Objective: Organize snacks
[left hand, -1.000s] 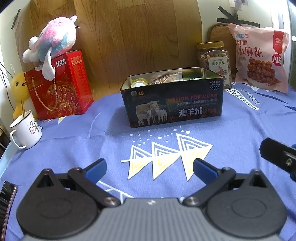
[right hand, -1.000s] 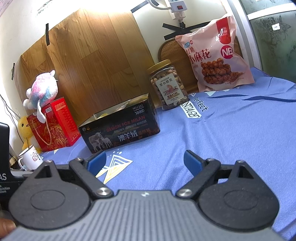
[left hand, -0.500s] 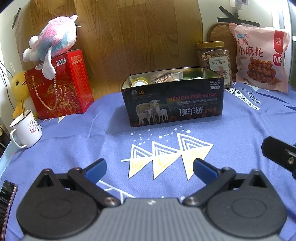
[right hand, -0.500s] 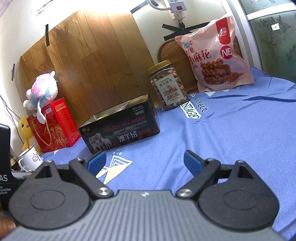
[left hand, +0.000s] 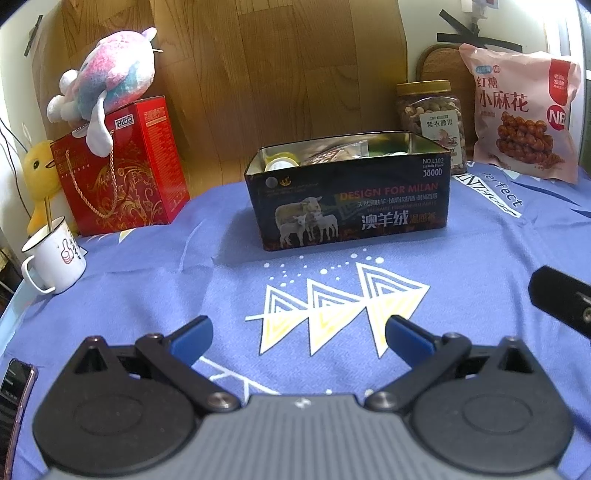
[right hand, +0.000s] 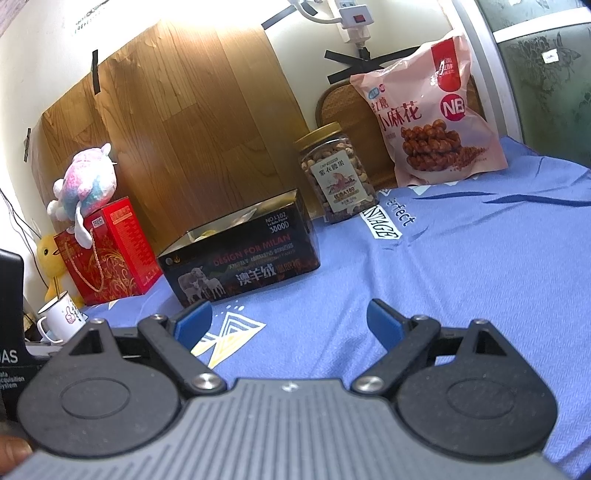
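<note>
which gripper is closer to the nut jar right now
Right, though not by much. The right gripper hovers open over the cloth short of the nut jar. The left gripper, also open, faces the tin, the jar behind its right corner.

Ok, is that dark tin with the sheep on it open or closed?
Open. The dark tin has no lid on; the left wrist view looks over its rim at packets inside.

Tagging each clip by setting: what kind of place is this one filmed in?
Probably a room in a home, with a table set up for recording. A printed blue cloth covers the table, a plush toy sits on a red gift box, and a power strip hangs on the wall.
</note>
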`<state>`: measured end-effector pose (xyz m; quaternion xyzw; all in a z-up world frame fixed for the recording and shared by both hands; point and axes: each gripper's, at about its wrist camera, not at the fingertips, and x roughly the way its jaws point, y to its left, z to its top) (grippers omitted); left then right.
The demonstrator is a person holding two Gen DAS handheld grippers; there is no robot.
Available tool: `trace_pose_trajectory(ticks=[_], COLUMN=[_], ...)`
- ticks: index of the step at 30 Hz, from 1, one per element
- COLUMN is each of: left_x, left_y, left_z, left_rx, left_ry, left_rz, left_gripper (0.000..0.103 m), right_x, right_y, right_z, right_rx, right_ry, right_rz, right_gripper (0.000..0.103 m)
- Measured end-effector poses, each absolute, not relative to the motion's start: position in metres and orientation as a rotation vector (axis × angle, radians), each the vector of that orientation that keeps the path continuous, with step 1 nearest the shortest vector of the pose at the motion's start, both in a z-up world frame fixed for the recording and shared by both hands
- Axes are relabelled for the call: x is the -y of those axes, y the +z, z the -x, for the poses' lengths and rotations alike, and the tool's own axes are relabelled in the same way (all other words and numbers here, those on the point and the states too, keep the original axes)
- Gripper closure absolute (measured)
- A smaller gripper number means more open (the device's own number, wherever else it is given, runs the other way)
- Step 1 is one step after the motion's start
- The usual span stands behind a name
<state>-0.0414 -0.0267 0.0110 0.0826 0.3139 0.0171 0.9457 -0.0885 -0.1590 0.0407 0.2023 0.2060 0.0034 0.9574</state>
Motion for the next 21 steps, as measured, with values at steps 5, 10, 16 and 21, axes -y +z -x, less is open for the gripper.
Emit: trace_pose_trajectory(ticks=[5,10,16,21], left_x=[0.0265,0.0269,0.0287,0.0289], left_y=[0.0115,0.012,0.0128,0.0128], left_z=[0.0408,0.0407,0.0405,0.0392], left_rx=[-0.642,-0.643,-0.644,-0.653], left_ry=[0.037,0.038,0.036,0.034], left_rz=[-0.168,-0.171,-0.186,-0.186], left_gripper=[0.0,0.0,0.0,0.0], right_x=[0.1591,0.1609,0.162,0.1646], right_y=[0.041,0.0407,0.0406,0.0404], right_z=[0.0882,0.0882,0.088,0.087], right_rx=[-0.418,-0.418,-0.42,-0.422], right_ry=[0.004,-0.001,0.0,-0.002], right_rz=[-0.415,-0.425,-0.43,-0.444], right_gripper=[0.01,0.01,0.01,0.01])
